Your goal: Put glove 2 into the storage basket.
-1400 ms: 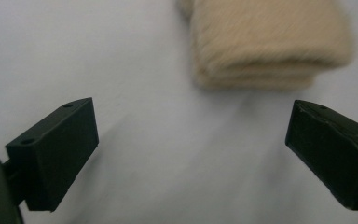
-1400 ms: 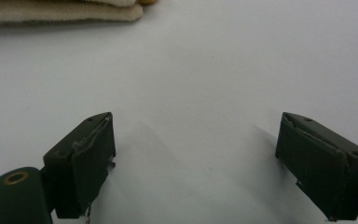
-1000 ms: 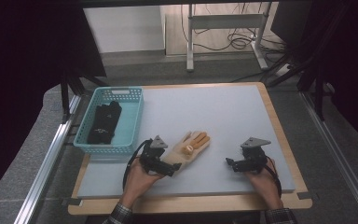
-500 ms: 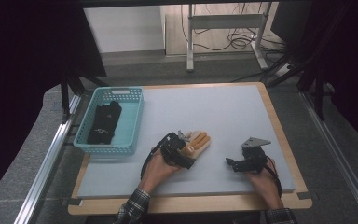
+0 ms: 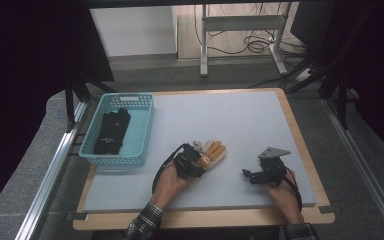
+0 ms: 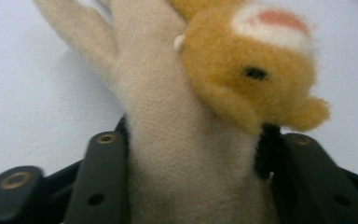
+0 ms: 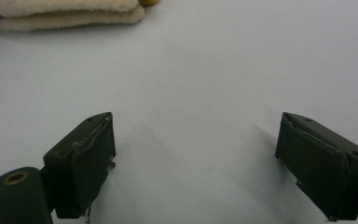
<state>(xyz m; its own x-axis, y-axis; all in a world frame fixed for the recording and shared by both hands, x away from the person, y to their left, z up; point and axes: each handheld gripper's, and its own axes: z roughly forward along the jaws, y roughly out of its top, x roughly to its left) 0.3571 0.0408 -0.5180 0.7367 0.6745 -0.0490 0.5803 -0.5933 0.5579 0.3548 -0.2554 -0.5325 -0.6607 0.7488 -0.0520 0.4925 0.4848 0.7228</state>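
Note:
A cream glove with orange plush fingertips (image 5: 214, 151) lies on the pale grey table top (image 5: 240, 120), near the front middle. My left gripper (image 5: 196, 161) sits at the glove's cuff end. Its jaws have just been closing, and in the left gripper view the black pads press both sides of the glove (image 6: 186, 116), so my left gripper (image 6: 191, 154) is shut on it. My right gripper (image 5: 247, 175) rests low on the table to the right of the glove, apart from it. In the right gripper view my right gripper (image 7: 196, 140) stands open with bare table between its fingers, and the glove (image 7: 65, 14) lies farther off.
A turquoise basket (image 5: 117, 159) stands at the left of the table and holds dark folded items (image 5: 111, 130). The table has a wooden border (image 5: 300, 135). Beyond it are a desk frame and cables on the floor.
My left gripper moved right from beside the glove onto its cuff end, and its jaws closed on the glove. The right gripper stayed where it was.

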